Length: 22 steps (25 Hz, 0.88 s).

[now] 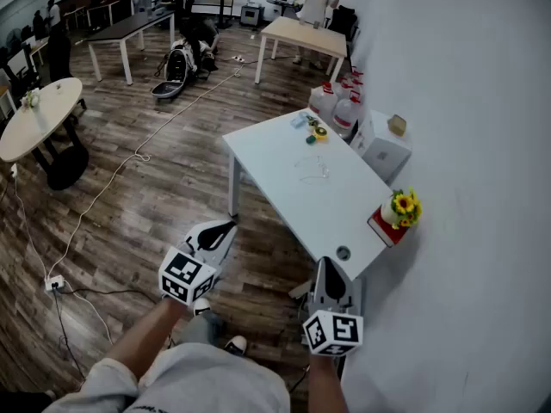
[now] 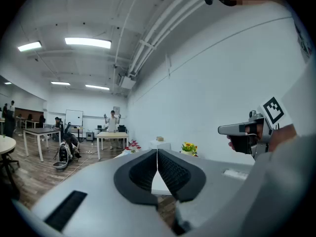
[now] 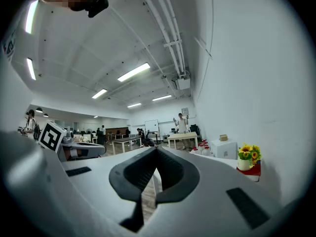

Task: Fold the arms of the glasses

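Observation:
A pair of clear-framed glasses point(image 1: 314, 169) lies with its arms spread on the middle of the white table point(image 1: 275, 157). Both grippers hang short of the table's near end, well away from the glasses. My left gripper point(image 1: 219, 229) is over the wooden floor to the left of the table's near corner, its jaws shut and empty. My right gripper point(image 1: 329, 269) is just before the near edge, also shut with nothing in it. The left gripper view shows its own pads point(image 2: 170, 174) pressed together, and the right gripper view shows the same point(image 3: 170, 169). Neither gripper view shows the glasses.
A sunflower pot on a red book point(image 1: 398, 213) stands at the table's right edge, a small round object point(image 1: 343, 253) near the front, yellow items point(image 1: 317, 133) at the far end. Water jugs point(image 1: 336, 106) and a white box point(image 1: 383, 149) line the wall. A cable point(image 1: 103, 188) crosses the floor.

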Motion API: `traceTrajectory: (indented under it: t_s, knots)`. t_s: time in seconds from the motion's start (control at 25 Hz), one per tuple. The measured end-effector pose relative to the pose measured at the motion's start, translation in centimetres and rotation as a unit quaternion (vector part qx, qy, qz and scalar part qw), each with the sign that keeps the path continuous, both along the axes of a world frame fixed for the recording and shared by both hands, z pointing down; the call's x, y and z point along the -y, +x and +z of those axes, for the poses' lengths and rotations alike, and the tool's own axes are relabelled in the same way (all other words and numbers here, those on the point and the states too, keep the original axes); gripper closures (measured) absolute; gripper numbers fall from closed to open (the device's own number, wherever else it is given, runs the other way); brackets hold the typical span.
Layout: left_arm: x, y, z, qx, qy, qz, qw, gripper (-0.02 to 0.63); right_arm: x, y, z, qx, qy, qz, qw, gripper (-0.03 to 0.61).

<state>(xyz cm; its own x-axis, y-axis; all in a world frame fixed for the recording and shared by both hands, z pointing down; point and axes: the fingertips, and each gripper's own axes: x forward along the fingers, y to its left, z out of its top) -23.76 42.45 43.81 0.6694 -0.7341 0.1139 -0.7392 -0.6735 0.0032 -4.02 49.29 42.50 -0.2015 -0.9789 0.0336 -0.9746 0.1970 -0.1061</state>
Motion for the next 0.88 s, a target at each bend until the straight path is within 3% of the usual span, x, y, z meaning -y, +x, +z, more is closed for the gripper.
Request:
traceTrajectory:
  t_s: [0.24, 0.36, 0.44, 0.56, 0.88]
  knots:
    - [-0.2, -0.2, 0.6, -0.005, -0.003, 0.002, 1.0000, 0.596, 0.1, 0.2, 0.4, 0.009, -0.002, 0.001, 1.000, 0.558]
    - [-0.2, 0.2, 0.8, -0.012, -0.009, 0.007, 0.9999, 0.458, 0.4, 0.6, 1.1, 0.010, -0.003, 0.004, 1.000, 0.461]
    - [-0.2, 0.4, 0.7, -0.022, -0.012, 0.007, 0.9997, 0.349, 0.7, 0.8, 1.7, 0.015, -0.008, 0.005, 1.000, 0.350]
    - [-0.6, 0.3, 0.6, -0.036, -0.015, 0.000, 0.9992, 0.274, 0.5, 0.7, 2.4, 0.018, -0.023, 0.007, 1.000, 0.251]
    - [-1.4, 0.8, 1.5, -0.033, -0.033, 0.004, 0.9989, 0.267, -0.2, 1.4, 2.6, 0.024, -0.030, 0.005, 0.999, 0.256]
